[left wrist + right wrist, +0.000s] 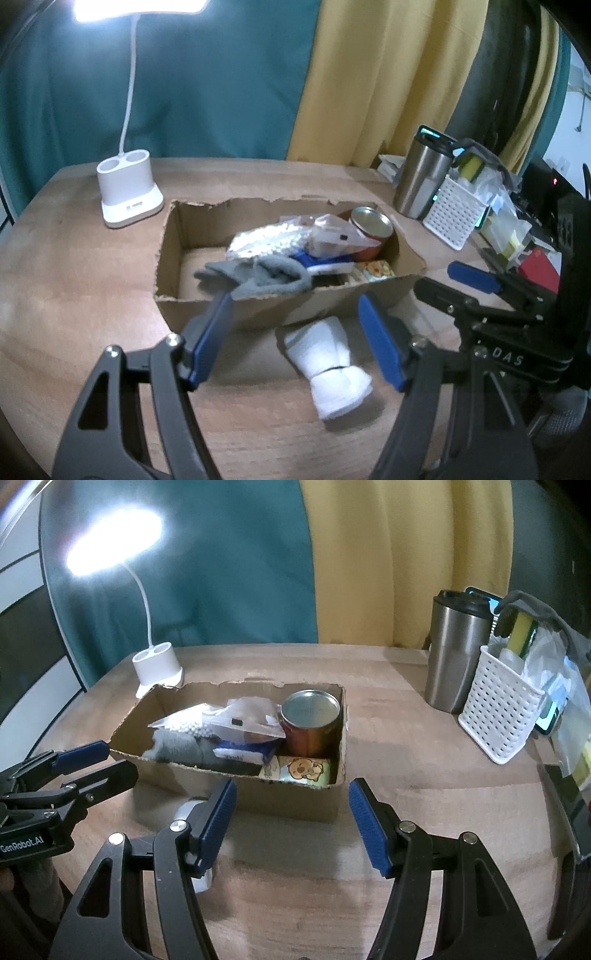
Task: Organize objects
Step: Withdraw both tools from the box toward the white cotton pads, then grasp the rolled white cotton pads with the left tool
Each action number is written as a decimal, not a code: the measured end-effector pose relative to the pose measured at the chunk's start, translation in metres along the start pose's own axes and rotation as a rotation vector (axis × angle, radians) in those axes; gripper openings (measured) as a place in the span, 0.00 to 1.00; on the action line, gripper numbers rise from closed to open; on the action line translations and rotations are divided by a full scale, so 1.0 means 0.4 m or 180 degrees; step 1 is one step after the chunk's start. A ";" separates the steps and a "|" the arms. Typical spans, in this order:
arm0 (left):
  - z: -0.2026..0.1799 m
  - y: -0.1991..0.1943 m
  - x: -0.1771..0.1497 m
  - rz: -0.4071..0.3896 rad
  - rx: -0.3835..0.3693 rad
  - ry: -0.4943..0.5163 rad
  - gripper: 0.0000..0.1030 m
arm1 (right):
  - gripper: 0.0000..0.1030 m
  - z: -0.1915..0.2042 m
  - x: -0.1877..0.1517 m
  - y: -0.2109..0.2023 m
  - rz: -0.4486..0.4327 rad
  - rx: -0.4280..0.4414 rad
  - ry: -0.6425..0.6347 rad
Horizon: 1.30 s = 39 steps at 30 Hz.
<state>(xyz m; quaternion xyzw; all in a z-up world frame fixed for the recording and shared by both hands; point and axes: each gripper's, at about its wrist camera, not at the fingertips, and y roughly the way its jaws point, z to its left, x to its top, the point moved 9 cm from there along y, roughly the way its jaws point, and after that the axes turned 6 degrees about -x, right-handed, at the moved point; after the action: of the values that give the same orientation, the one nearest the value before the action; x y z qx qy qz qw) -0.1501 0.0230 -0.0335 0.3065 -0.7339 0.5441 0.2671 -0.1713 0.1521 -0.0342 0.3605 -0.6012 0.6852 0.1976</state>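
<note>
An open cardboard box [280, 314] [295, 801] stands mid-table. It holds a grey sock [266, 277] draped over the front rim, a bubble-wrap bag [266, 240], a red can [371, 229] [310, 720], a blue-white pack [243, 753] and a cartoon packet [303, 770]. A rolled white sock [328, 365] [186, 808] lies on the table in front of the box. My left gripper [294, 297] [120, 758] hovers open over that sock without touching it. My right gripper [291, 784] [436, 277] is open and empty near the box's front right corner.
A white desk lamp base [127, 192] [157, 664] stands behind the box at the left. A steel tumbler [454, 653], a white perforated basket [498, 712] and packets crowd the right side. Teal and yellow curtains hang behind the wooden table [388, 849].
</note>
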 end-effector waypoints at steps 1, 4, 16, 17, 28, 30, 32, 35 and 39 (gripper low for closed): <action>-0.002 0.000 -0.002 0.0001 0.0004 -0.0001 0.70 | 0.65 0.001 -0.003 -0.001 -0.0001 0.0008 -0.0003; -0.006 0.000 -0.016 0.0017 0.0010 -0.0017 0.70 | 0.65 0.000 -0.011 -0.006 -0.0002 0.0033 -0.0016; -0.031 0.023 -0.056 0.0121 0.0002 0.0004 0.70 | 0.65 -0.028 -0.052 -0.012 0.0057 0.0034 -0.0013; -0.034 0.025 -0.058 0.0134 0.0006 0.0018 0.70 | 0.65 -0.030 -0.056 -0.012 0.0062 0.0038 -0.0005; -0.043 0.076 -0.098 0.0302 0.0088 0.0014 0.70 | 0.65 -0.048 -0.086 0.007 0.0104 0.0110 0.0055; -0.039 0.087 -0.108 0.0324 0.0093 -0.0027 0.70 | 0.65 -0.049 -0.094 0.016 0.0147 0.0103 0.0025; -0.038 0.097 -0.119 0.0358 0.0108 -0.0031 0.70 | 0.65 -0.049 -0.098 0.019 0.0158 0.0112 -0.0010; -0.041 0.113 -0.136 0.0432 0.0126 -0.0017 0.70 | 0.65 -0.052 -0.100 0.026 0.0175 0.0113 -0.0031; -0.041 0.134 -0.152 0.0517 0.0164 0.0005 0.70 | 0.65 -0.053 -0.106 0.037 0.0196 0.0137 -0.0015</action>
<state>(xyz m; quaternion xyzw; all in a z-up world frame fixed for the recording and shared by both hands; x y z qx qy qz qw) -0.1481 0.0604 -0.1073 0.2524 -0.7419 0.5830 0.2146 -0.1591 0.1766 -0.0756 0.3475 -0.5977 0.7029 0.1673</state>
